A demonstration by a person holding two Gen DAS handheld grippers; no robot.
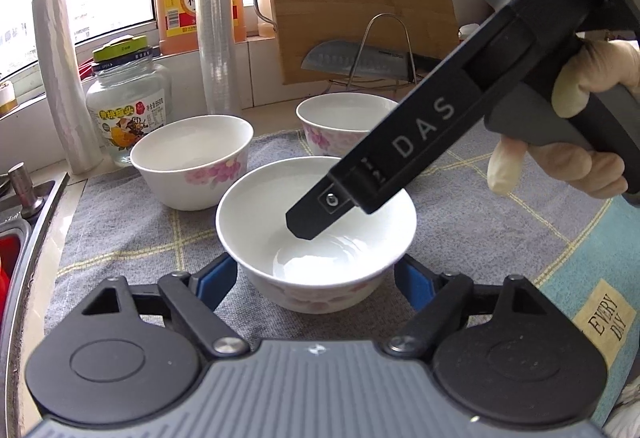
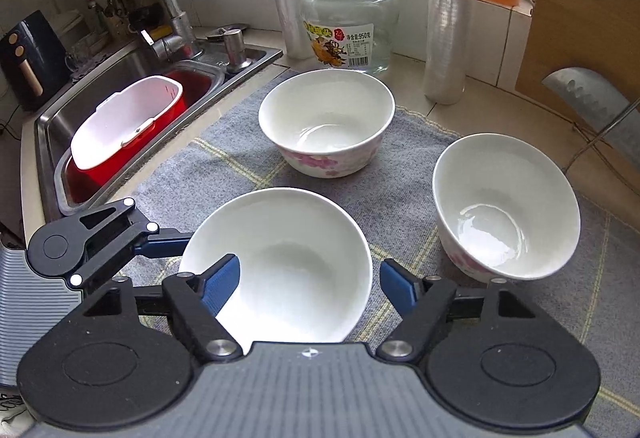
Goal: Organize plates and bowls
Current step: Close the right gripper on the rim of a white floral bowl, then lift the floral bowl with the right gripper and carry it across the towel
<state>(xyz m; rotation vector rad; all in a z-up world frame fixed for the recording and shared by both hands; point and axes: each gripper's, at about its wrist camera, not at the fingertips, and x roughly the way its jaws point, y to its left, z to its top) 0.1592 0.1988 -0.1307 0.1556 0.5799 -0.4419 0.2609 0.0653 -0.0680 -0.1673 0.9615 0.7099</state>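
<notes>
The nearest bowl (image 1: 316, 234) on the counter's cloth (image 1: 132, 234) sits squarely between the left claw (image 1: 316, 274), apparently gripping its sides, while the right claw (image 2: 308, 286) straddles its rim without clamping.

White bowls (image 2: 326, 122), pink floral; grey mat (image 2: 224, 174), yellow checks.

Each black hand-held gripper (image 1: 316, 278) has blue fingertip pads (image 1: 218, 278), silver screws, ribbed grey housing; one bears white "DAS" lettering; a pale glove (image 1: 592, 106) is worn.
</notes>
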